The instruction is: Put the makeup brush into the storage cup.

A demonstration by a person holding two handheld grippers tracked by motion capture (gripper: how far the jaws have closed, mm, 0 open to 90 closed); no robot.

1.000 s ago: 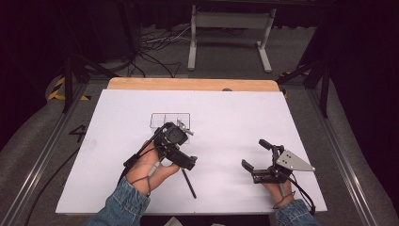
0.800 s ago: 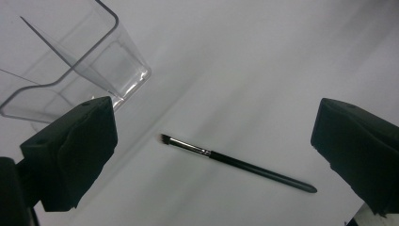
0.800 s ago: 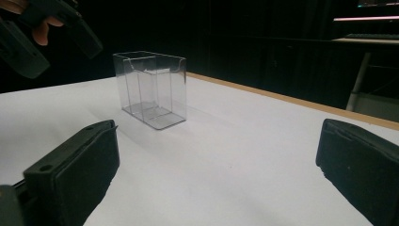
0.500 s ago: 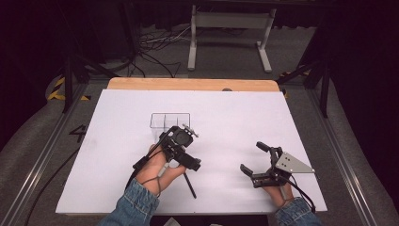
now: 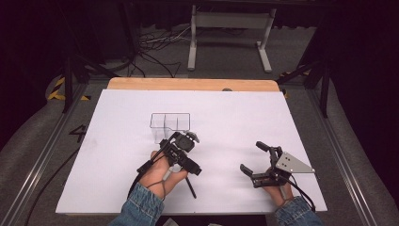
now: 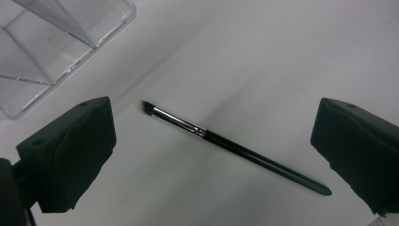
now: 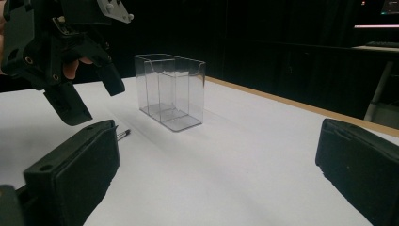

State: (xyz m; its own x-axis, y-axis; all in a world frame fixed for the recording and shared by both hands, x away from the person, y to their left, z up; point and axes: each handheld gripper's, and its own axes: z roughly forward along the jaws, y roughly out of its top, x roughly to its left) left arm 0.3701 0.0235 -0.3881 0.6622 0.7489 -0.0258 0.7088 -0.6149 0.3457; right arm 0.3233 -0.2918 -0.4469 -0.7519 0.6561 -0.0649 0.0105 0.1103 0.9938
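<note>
One clear plastic organizer (image 5: 170, 122) stands on the table (image 5: 282, 122), and it has three compartments side by side. One makeup brush (image 6: 226, 143) lies on the white surface. Two grippers are present, the left gripper (image 5: 181, 148) and the right gripper (image 5: 256, 160), each with two black jaws.

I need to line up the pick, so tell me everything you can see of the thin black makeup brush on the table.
The thin black makeup brush lies flat on the white table, untouched. It has a slim black handle, a silver metal ferrule and a short, angled dark tip pointing toward the clear plastic divided box. It lies between the left gripper's open jaws.
</note>
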